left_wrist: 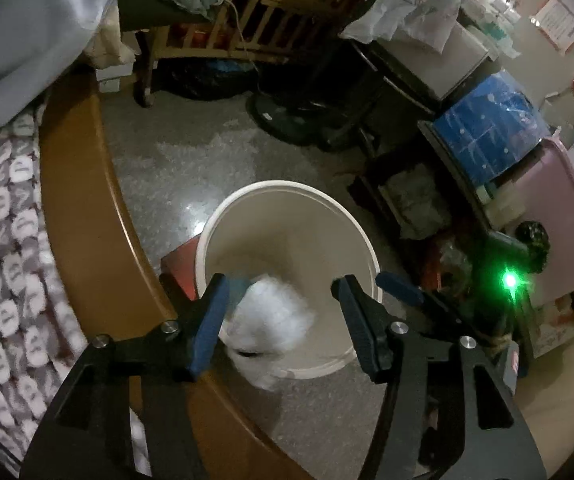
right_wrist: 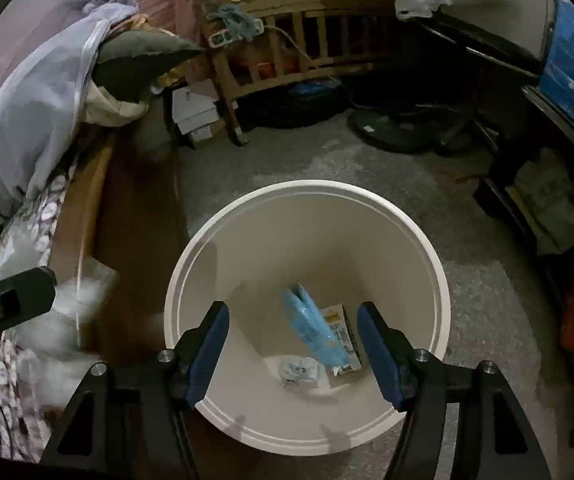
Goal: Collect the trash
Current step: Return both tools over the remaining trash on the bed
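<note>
A round white bin (left_wrist: 287,186) stands on the floor beside the bed. My left gripper (left_wrist: 281,282) hangs open over its near left rim. A blurred white crumpled wad (left_wrist: 271,320) is loose between the jaws, close to the left pad and not pinched. In the right wrist view my right gripper (right_wrist: 293,308) is open above the bin (right_wrist: 307,186). Down inside lie a blue wrapper (right_wrist: 311,328), tilted, a white and yellow packet (right_wrist: 341,332) and a crumpled white wrapper (right_wrist: 301,372). Part of the left gripper (right_wrist: 11,304) shows at the left edge, with the white wad (right_wrist: 67,312) blurred under it.
A wooden bed frame (left_wrist: 87,200) with a patterned blanket (left_wrist: 7,240) runs along the left. A wooden crib (right_wrist: 307,20) stands at the back, with a dark fan base (right_wrist: 391,128) on the floor. A blue box (left_wrist: 487,132) and a pink tub (left_wrist: 559,208) crowd the right.
</note>
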Demonstrator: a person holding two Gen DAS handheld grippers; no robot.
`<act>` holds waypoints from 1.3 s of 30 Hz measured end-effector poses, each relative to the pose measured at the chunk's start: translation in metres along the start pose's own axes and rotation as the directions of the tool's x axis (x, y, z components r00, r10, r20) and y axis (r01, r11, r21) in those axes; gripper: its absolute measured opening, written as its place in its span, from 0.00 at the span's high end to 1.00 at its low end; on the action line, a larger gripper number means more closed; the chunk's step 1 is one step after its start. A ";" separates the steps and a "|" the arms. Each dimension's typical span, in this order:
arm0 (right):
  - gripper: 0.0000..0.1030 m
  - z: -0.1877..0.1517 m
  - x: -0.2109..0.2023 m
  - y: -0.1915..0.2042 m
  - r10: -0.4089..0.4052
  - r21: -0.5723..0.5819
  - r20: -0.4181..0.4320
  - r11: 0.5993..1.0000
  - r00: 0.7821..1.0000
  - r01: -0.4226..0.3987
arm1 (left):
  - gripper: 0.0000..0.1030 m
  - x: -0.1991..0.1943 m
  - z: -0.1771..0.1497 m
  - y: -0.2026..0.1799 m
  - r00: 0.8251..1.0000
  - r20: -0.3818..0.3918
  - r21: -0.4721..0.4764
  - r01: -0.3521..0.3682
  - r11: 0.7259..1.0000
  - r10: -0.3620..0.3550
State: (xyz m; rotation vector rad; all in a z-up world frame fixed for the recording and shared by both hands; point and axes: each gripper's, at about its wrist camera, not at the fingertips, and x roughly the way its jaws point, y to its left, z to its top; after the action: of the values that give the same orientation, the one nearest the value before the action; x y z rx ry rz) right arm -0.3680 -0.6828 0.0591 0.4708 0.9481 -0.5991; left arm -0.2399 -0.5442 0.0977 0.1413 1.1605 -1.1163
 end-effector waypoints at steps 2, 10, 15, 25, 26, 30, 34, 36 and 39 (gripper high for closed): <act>0.38 -0.003 -0.004 0.002 -0.009 -0.009 0.004 1.000 1.000 0.009 | 0.46 -0.003 -0.003 0.002 1.000 -0.007 0.006 -0.016 1.000 0.016; 0.37 -0.023 -0.026 0.033 0.004 -0.077 0.045 0.997 0.999 -0.001 | 0.46 -0.043 -0.027 0.026 0.990 0.056 0.016 -0.134 0.991 0.133; 0.35 -0.027 -0.027 0.048 -0.007 -0.090 0.047 0.996 0.999 0.011 | 0.46 -0.070 -0.042 0.053 0.984 0.070 -0.031 -0.160 0.987 0.162; 0.35 -0.029 -0.021 0.070 0.040 -0.097 0.009 0.994 0.999 -0.039 | 0.46 -0.121 -0.069 0.086 0.957 0.135 -0.069 -0.248 0.966 0.255; 0.35 -0.029 -0.023 0.073 0.055 -0.096 0.014 0.994 0.998 -0.054 | 0.46 -0.127 -0.075 0.091 0.946 0.144 -0.072 -0.282 0.957 0.290; 0.35 -0.029 -0.038 0.096 0.061 -0.144 0.042 0.988 0.997 -0.054 | 0.46 -0.144 -0.089 0.106 0.910 0.167 -0.088 -0.371 0.925 0.381; 0.35 -0.033 -0.050 0.128 0.092 -0.192 0.047 0.978 0.995 -0.082 | 0.46 -0.162 -0.107 0.128 0.886 0.158 -0.124 -0.420 0.899 0.436; 0.34 -0.037 -0.056 0.147 0.115 -0.220 0.048 0.970 0.992 -0.102 | 0.46 -0.169 -0.113 0.137 0.876 0.157 -0.141 -0.437 0.889 0.455; 0.32 -0.045 -0.066 0.176 0.152 -0.261 0.047 0.956 0.987 -0.135 | 0.46 -0.183 -0.125 0.146 0.861 0.161 -0.156 -0.461 0.873 0.483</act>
State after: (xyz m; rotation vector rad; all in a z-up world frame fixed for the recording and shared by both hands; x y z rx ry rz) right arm -0.3080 -0.5070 0.1125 0.2824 0.9048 -0.3513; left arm -0.2042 -0.2819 0.1208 0.2121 0.9401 -0.6091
